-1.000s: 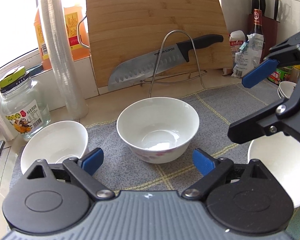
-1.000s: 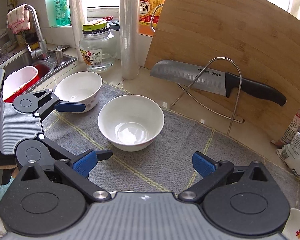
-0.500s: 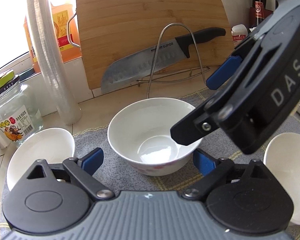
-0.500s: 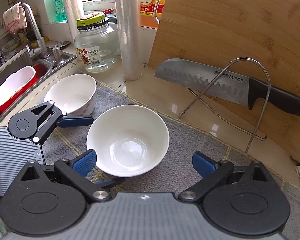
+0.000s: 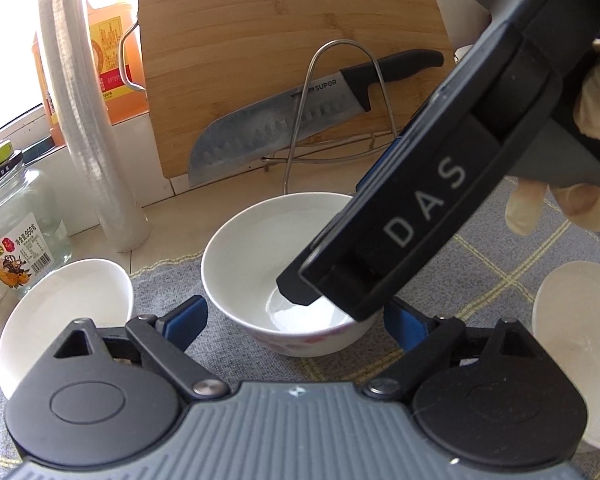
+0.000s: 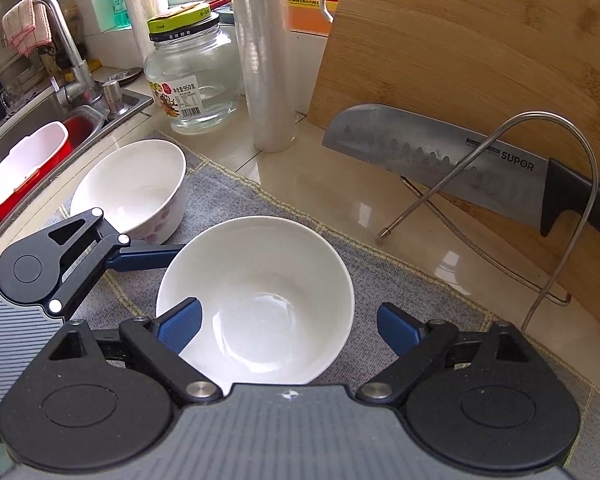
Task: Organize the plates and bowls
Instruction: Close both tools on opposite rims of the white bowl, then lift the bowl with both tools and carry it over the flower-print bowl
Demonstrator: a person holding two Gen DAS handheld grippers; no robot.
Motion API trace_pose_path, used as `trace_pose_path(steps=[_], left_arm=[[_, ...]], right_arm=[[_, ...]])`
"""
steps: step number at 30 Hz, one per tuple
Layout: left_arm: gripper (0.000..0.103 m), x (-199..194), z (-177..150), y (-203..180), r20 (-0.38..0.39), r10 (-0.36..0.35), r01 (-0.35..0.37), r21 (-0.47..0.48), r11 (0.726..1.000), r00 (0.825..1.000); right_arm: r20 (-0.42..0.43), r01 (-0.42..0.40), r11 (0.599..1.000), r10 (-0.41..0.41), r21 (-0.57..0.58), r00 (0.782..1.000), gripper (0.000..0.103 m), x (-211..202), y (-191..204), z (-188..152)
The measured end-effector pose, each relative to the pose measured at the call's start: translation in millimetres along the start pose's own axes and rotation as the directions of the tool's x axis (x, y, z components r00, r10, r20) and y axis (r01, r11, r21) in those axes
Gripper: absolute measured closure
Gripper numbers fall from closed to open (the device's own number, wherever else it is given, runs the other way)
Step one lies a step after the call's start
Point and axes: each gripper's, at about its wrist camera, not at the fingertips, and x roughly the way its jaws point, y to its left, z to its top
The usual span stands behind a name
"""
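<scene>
Here we see the middle bowl [image 6: 256, 304] on the grey mat [image 6: 380, 280] on the desk, with a second bowl [image 6: 132, 188] just beside it toward the sink [image 6: 24, 132] and a third bowl [image 5: 576, 360] well off to the other side. Our right gripper [image 6: 288, 328] straddles the middle bowl's rim, its fingers [image 6: 180, 324] closing, one inside the bowl and one outside, not yet pressing it. Our left gripper [image 5: 296, 324] hangs near the same bowl, fingers wide and holding nothing. A knife [image 6: 460, 168] leans on the cutting board [image 6: 480, 40].
</scene>
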Motion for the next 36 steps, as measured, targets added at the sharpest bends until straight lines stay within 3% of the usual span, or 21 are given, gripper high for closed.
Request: trace_pose_path(steps=[14, 36], left_arm=[[0.016, -1, 0, 1, -0.001, -0.03, 0.03, -0.009, 1.0, 1.0], [0.016, -4, 6, 5, -0.016, -0.052, 0.052, 0.001, 0.999, 0.999]], right_arm=[[-0.013, -0.038, 0.999, 0.038, 0.005, 0.999, 0.02, 9, -1, 3], [0.0, -0.044, 0.999, 0.044, 0.015, 0.999, 0.021, 7, 1, 4]])
